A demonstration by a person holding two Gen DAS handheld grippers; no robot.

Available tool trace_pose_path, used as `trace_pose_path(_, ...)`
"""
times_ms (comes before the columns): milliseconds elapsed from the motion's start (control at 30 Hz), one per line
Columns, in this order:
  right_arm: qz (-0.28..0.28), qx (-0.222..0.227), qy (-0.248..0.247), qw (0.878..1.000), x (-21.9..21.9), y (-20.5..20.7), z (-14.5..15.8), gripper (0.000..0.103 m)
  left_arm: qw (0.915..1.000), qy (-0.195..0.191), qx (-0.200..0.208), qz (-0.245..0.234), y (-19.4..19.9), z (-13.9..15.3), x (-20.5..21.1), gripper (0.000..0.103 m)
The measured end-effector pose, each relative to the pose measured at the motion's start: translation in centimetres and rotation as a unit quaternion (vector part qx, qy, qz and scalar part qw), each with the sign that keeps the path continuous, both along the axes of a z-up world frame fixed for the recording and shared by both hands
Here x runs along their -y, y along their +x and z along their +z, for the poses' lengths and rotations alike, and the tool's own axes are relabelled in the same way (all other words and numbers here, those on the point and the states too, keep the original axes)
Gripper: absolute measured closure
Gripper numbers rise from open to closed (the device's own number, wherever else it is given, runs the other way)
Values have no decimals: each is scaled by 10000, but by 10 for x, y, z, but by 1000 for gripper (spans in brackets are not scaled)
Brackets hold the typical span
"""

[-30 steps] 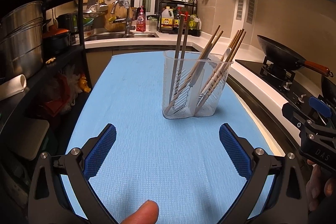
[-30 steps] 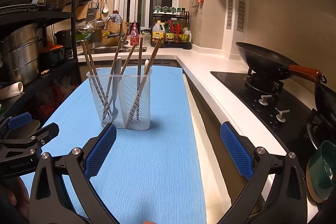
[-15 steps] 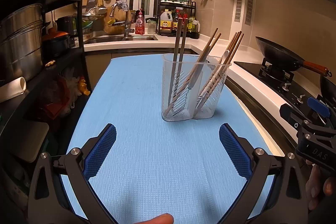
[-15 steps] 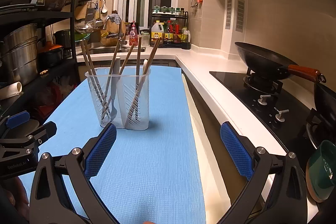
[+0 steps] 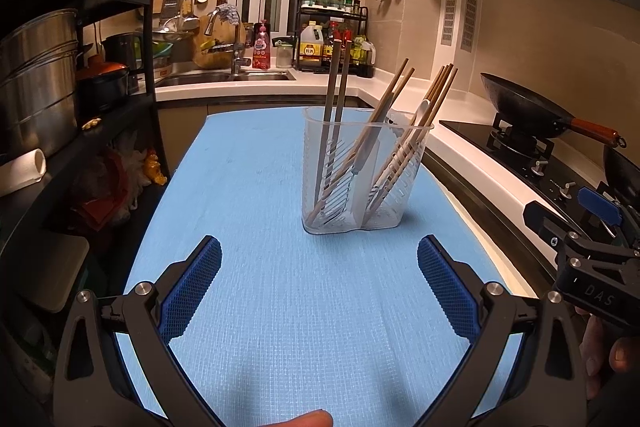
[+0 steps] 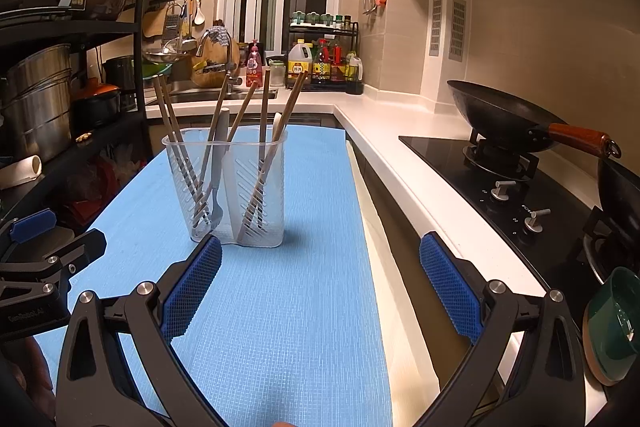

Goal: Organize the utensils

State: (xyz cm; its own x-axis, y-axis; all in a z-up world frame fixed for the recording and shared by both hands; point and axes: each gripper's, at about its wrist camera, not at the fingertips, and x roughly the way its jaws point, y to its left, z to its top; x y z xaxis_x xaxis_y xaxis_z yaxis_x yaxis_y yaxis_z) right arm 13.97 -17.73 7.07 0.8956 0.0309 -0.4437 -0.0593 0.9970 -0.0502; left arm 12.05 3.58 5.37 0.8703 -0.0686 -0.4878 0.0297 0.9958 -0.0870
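Clearly the clear plastic holder (image 5: 366, 179) is what I have to mind: it stands upright on the blue mat (image 5: 280, 307), towards the far half and ahead of both tools, with a divider splitting it into two compartments. Wooden chopsticks (image 5: 424, 131) lean in fans out of both sides, two grey chopsticks (image 5: 334, 95) stand nearly straight in the left compartment as my left camera sees it, and a pale-handled utensil (image 5: 374, 135) rests by the divider; I think it is a spoon or fork, but the slotted wall blurs its lower end. I judge all of it light: the sticks stiff, thin and smooth, so liable to slip or roll between pads, and the thin-walled holder easy to tip if I drag sideways on a leaning stick. I would take any stick on its bare upper length above the rim and lift along its own lean. My left gripper (image 5: 318, 287) has its jaws spread wide with nothing between them, and my right gripper (image 6: 320, 287) likewise, wide apart and empty, its left pad (image 6: 192, 291) near the holder's base. A wok (image 6: 504, 119) sits on the hob (image 6: 500, 171) to the right, well apart.
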Motion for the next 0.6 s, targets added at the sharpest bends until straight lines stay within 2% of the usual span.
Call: trace_pose_path(600, 3, -39, -13, 10000, 1, 2, -1, 5, 10000, 18, 63, -71, -3, 0, 4, 8)
